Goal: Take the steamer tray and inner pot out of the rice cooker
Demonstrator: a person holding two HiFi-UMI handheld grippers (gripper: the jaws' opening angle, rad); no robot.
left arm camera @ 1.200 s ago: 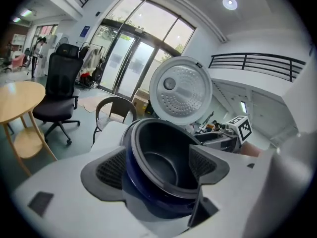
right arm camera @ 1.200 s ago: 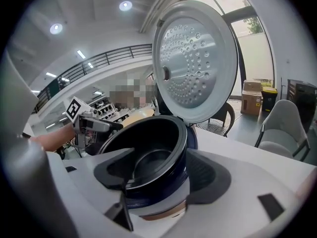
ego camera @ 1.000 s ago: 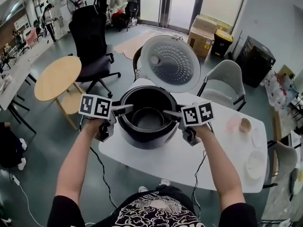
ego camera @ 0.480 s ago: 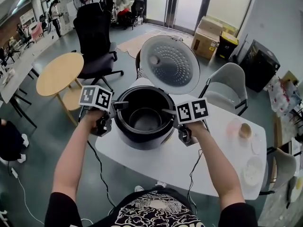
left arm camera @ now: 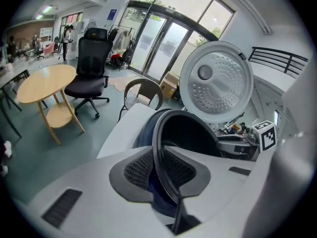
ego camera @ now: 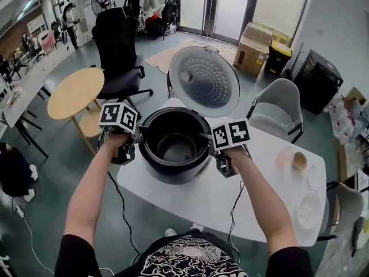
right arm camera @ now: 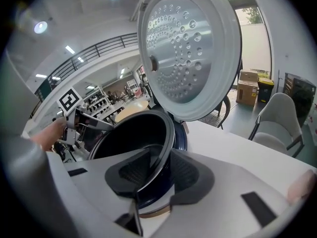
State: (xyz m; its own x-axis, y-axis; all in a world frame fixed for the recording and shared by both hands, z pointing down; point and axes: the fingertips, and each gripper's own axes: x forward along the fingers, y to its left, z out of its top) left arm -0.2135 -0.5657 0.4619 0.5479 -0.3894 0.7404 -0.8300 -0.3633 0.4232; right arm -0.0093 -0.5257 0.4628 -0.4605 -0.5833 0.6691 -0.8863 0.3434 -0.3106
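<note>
over on the left, a person (ego camera: 70,17) stands far back among cluttered desks, and a floor fan (ego camera: 99,0) sits by the wall. nearer in, a round pale wooden table (ego camera: 74,91) stands on the grey-green floor (ego camera: 52,178), with a black wheeled office chair (ego camera: 118,45) just beside it.

the white bench (ego camera: 253,203) begins to the right of those. the black rice cooker (ego camera: 173,169) stands at its left end, with its round white lid (ego camera: 204,81) and dimpled metal liner thrown up and back. the black inner vessel (ego camera: 176,149) sits down inside the cooker; whether it is the tray or the pot, i can't say.

the left claw (ego camera: 141,133) comes in at the cooker's left side. its jaws have just been closing and now pinch the vessel's thin rim between the ribbed pads. a black cable (ego camera: 118,192) hangs below it to the floor. the right claw (ego camera: 203,136) is at the opposite side, its jaws likewise just drawn in and clamped on the rim, one pad inside the wall and one outside.

behind the cooker are tall glass doors (ego camera: 213,4) and brown cardboard boxes (ego camera: 253,51). a pale grey shell chair (ego camera: 277,109) is drawn up at the bench's far edge. toward the bench's right end sit a pink dish (ego camera: 284,153), a small brown cup (ego camera: 298,158) just beside it, and white plates (ego camera: 309,203).
</note>
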